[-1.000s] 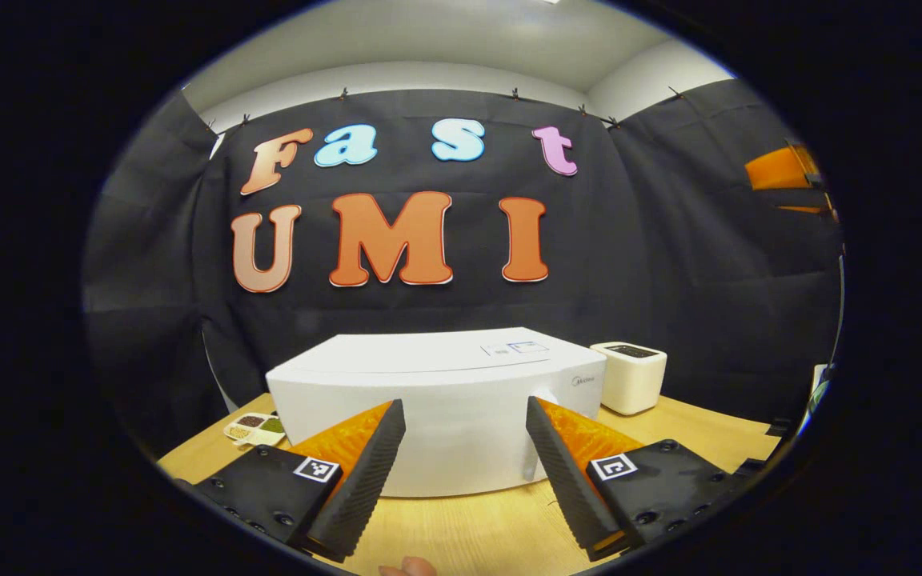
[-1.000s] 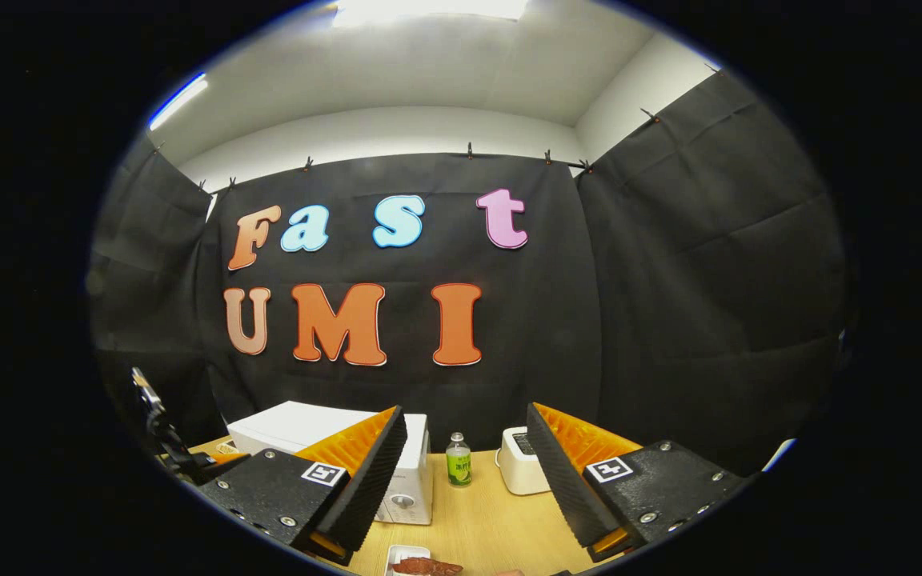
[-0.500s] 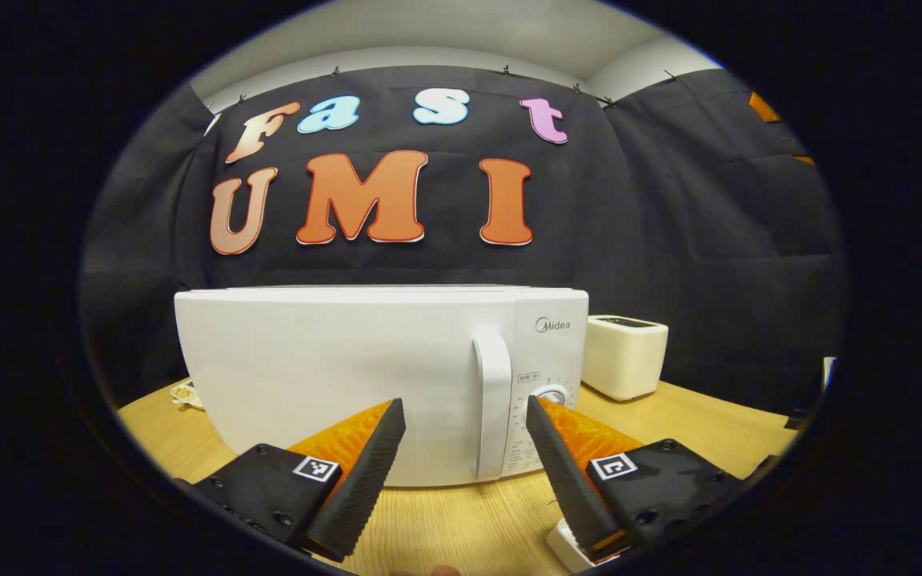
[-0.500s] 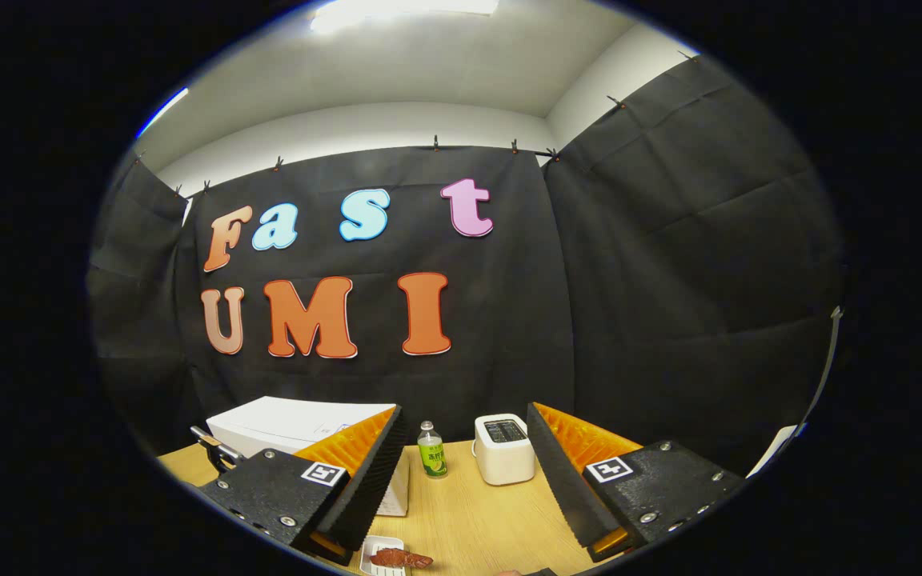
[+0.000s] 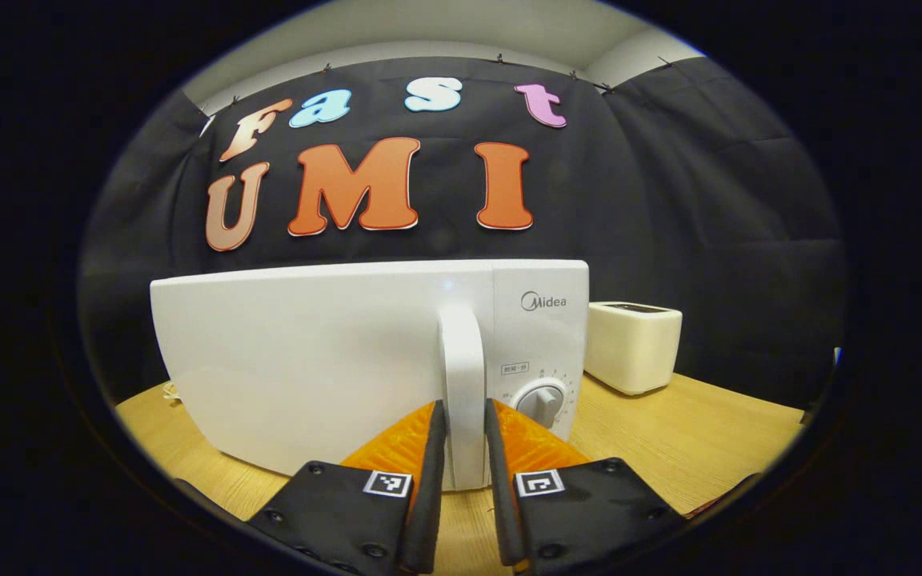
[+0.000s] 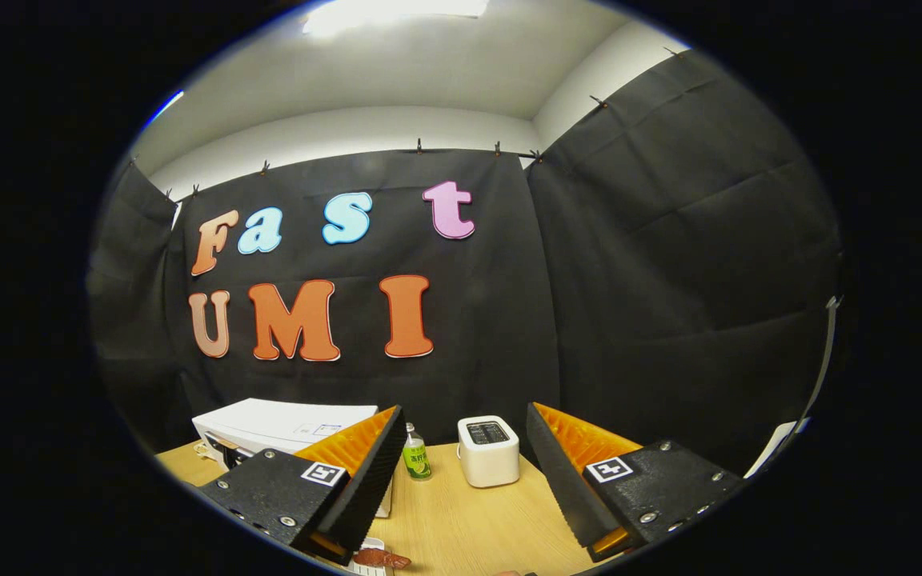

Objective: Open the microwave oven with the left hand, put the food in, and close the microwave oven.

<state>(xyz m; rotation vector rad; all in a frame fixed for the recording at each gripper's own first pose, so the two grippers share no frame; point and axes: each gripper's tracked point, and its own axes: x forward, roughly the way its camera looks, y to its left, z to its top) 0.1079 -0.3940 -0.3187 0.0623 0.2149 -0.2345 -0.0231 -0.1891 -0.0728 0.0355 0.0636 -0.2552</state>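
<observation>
A white microwave oven (image 5: 309, 360) stands close in front in the left gripper view, its door closed. My left gripper (image 5: 464, 406) is shut on the door's vertical white handle (image 5: 461, 344), one finger pressing each side. In the right gripper view the microwave's top (image 6: 277, 422) lies low at the left. A reddish-brown piece of food (image 6: 379, 558) rests on a small white dish at the bottom edge. Well above the table, my right gripper (image 6: 464, 410) is open with nothing between its fingers.
A cream toaster (image 5: 633, 344) sits right of the microwave on the wooden table (image 5: 693, 432); the toaster (image 6: 489, 452) also stands beyond the right gripper. A small green-labelled bottle (image 6: 414, 460) stands between microwave and toaster. A control dial (image 5: 539, 400) is beside the handle.
My left gripper dropped to the microwave's front, moved in and shut on the door handle. The right gripper swung slightly to the right and stayed open.
</observation>
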